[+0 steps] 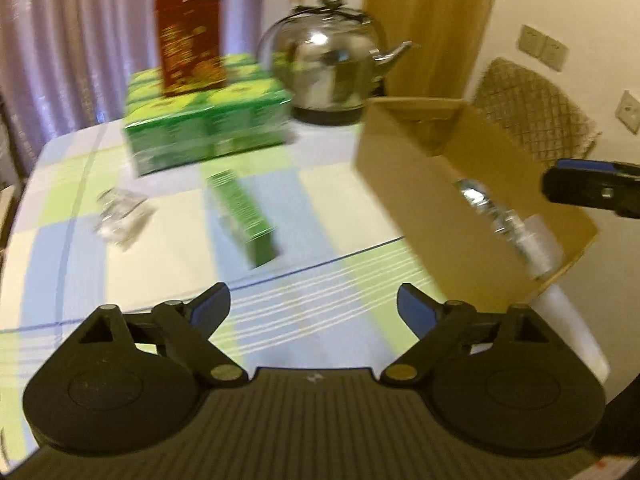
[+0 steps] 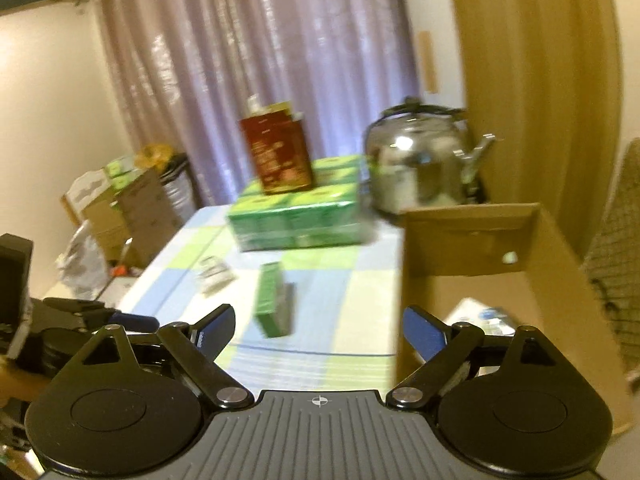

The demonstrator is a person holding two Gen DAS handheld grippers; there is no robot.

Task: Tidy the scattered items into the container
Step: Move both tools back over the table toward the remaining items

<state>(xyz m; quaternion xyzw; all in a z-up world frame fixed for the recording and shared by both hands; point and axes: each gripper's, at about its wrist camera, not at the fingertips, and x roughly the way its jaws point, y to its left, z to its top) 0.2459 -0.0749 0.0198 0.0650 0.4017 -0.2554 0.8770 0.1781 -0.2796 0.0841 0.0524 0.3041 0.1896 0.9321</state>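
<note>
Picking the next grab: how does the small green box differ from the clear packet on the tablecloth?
The small green box is opaque, rigid and long, lying nearer the cardboard box. The clear packet is see-through, flat and crinkled, lying further left. Both lie loose on the tablecloth, outside the cardboard box, ungripped.

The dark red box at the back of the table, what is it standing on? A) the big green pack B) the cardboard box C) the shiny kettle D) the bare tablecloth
A: the dark red box stands upright on top of the big green pack, with the kettle off to one side and the cardboard box nearer the camera.
</note>
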